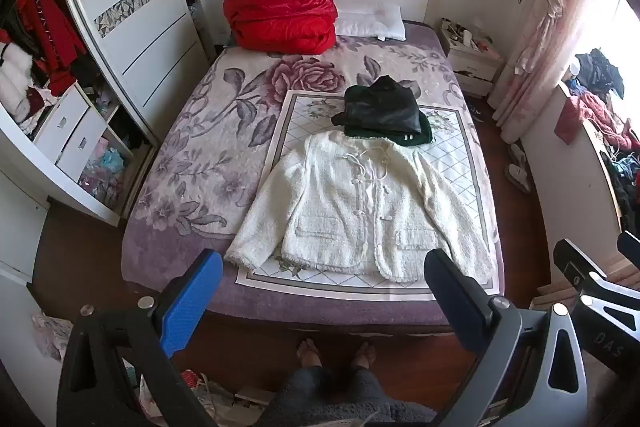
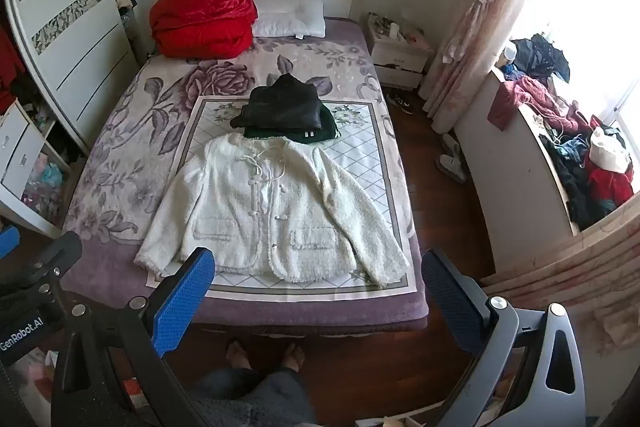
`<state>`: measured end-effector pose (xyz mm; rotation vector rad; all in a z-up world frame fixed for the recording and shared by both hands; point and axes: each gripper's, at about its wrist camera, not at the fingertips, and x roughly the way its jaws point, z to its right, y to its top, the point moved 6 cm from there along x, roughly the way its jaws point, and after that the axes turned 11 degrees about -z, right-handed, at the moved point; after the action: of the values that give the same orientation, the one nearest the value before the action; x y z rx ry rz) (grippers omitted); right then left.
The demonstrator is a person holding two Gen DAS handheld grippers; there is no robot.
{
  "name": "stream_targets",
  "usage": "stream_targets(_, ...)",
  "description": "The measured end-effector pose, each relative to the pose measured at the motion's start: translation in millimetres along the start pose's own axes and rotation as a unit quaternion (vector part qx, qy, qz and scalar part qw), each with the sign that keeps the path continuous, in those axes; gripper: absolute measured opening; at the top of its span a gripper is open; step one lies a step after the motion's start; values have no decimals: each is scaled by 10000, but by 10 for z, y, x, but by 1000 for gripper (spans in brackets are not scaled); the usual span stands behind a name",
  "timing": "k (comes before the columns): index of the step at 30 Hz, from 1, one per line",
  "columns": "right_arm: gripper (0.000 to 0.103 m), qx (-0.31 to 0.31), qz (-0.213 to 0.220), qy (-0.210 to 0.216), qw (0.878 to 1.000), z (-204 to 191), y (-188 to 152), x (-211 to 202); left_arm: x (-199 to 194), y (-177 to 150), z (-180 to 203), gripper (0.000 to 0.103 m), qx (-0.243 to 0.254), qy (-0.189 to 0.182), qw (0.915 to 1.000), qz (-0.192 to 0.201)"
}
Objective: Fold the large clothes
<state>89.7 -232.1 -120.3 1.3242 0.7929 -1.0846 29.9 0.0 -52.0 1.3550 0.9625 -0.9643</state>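
A white fuzzy jacket (image 1: 360, 207) lies flat, front up, sleeves spread, on a patterned mat (image 1: 452, 155) on the bed; it also shows in the right wrist view (image 2: 276, 211). Behind its collar sits a folded stack, a black garment (image 1: 382, 107) on a dark green one (image 1: 424, 135), also in the right wrist view (image 2: 284, 107). My left gripper (image 1: 324, 291) is open and empty, held high above the bed's foot edge. My right gripper (image 2: 318, 291) is open and empty too, at the same height to the right.
A red quilt (image 1: 280, 15) and white pillow (image 1: 372, 21) lie at the headboard. An open wardrobe (image 1: 72, 107) stands left, a nightstand (image 1: 472, 63) and a clothes-covered counter (image 2: 560, 155) right. The person's bare feet (image 1: 332, 353) stand on the wood floor at the bed's foot.
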Motion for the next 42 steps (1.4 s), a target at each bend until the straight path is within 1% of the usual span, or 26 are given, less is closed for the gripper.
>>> stream_targets(42,103,-15,-16,-24,10000,-20,30,-58,3,9,2,103,-1,-24,10000,34)
